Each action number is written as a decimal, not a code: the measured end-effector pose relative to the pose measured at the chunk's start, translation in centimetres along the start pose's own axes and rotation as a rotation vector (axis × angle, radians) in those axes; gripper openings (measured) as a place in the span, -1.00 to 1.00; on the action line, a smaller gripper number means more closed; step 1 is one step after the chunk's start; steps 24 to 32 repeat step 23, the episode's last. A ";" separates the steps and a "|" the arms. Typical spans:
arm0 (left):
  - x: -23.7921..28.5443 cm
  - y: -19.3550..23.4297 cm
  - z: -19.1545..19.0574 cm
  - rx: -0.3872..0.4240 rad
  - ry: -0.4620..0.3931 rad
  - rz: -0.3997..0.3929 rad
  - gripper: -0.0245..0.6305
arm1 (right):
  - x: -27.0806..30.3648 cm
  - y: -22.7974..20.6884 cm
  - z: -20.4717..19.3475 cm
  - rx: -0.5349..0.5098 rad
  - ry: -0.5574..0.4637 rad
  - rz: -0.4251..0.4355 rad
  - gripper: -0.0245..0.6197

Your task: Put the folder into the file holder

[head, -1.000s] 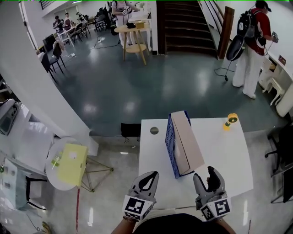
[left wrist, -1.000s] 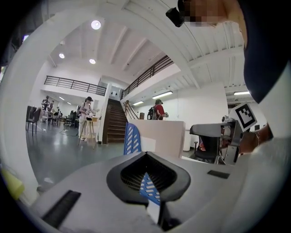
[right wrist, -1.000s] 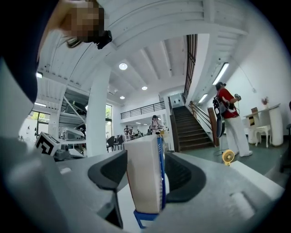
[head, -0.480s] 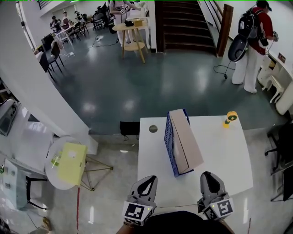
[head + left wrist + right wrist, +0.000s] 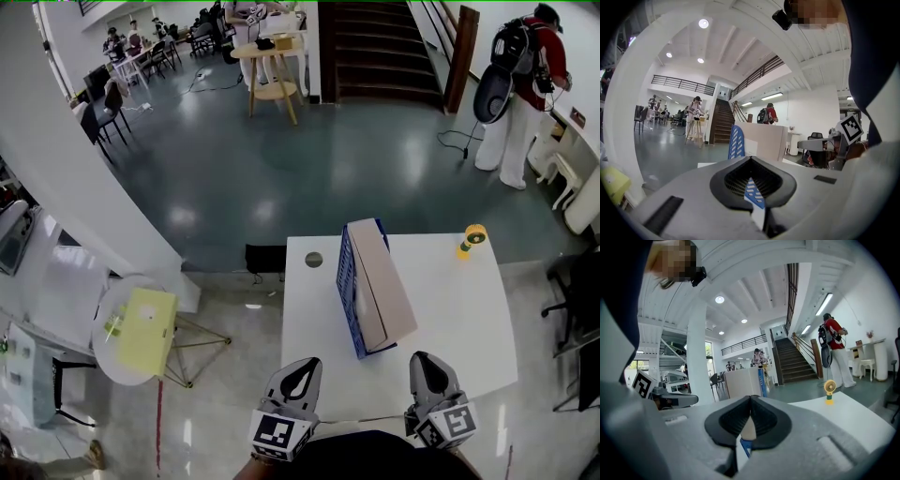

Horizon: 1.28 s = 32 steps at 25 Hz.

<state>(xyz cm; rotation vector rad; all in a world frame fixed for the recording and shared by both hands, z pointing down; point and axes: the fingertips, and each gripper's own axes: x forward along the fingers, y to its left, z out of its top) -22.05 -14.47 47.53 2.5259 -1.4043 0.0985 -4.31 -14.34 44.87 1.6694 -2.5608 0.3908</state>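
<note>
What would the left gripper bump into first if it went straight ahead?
Most likely the blue file holder holding the folder, straight ahead of the left gripper, though depth is hard to judge.

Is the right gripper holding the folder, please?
No: the right gripper has just closed its jaws on nothing near the table edge, while the folder stands in the file holder.

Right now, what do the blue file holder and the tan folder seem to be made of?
File holder: probably moulded plastic, even blue and matte; its wall has rows of regular slots. Folder: likely cardboard or thick paperboard, matte tan, with flat faces and straight edges; plastic cannot be ruled out.
</note>
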 end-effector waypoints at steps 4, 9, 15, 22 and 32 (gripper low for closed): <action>0.0 -0.4 0.0 -0.003 0.014 -0.011 -0.93 | 0.1 0.2 -0.4 -0.002 0.016 0.001 -0.93; 0.0 -0.8 0.1 0.012 0.013 -0.026 -0.93 | 0.1 0.4 -0.4 0.000 0.017 0.007 -0.93; 0.0 -0.7 -0.5 0.019 0.016 -0.019 -0.93 | 0.3 0.6 -0.7 -0.001 0.031 0.008 -0.93; 0.1 -0.1 -0.7 -0.052 0.022 -0.018 -0.93 | 0.6 0.4 -1.2 0.007 0.048 -0.007 -0.93; 0.1 0.0 -0.7 -0.057 0.021 -0.018 -0.93 | 0.6 0.3 -1.3 0.007 0.050 -0.008 -0.93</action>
